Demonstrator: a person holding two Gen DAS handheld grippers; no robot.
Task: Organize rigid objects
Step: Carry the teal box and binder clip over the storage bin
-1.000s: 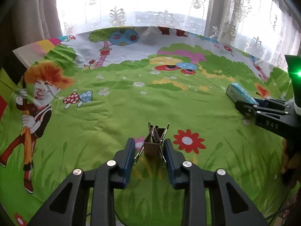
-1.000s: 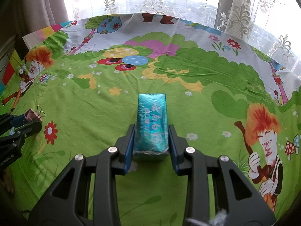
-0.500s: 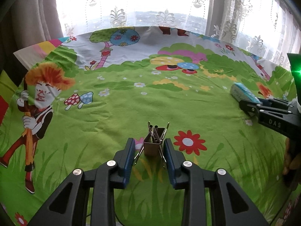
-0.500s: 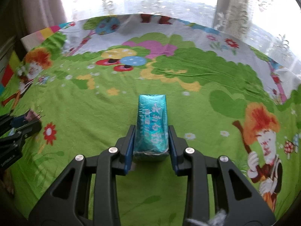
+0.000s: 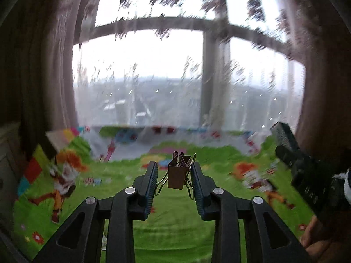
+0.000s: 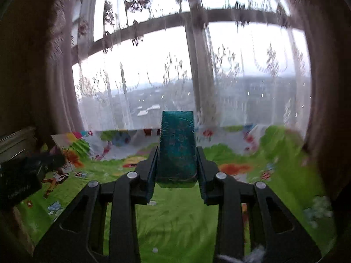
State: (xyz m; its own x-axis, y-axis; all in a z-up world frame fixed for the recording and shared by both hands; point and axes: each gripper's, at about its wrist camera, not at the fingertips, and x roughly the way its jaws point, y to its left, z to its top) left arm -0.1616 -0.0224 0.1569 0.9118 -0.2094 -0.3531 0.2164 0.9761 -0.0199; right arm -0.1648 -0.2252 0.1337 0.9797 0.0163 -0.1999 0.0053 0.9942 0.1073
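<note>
Currently left gripper [image 5: 174, 176] jaws are clamped on a bronze binder clip [image 5: 176, 173]; its wire handles splay against the blue pads [image 5: 151, 182]. Clip hangs clear above the cartoon bedsheet [image 5: 175, 225], upright between the fingers. Right gripper [image 6: 176, 163] jaws are clamped on a teal box [image 6: 177, 149], long side pointing forward, its far end sticking out past the fingertips toward the window [image 6: 252, 54]. Box is also off the bedsheet. From the left wrist view, the right gripper sits at the right edge, over the bedsheet's right side, box end dark against the curtain [image 5: 324, 87]. Both views are motion-blurred. Lace curtain hangs behind the bedsheet's far edge.
</note>
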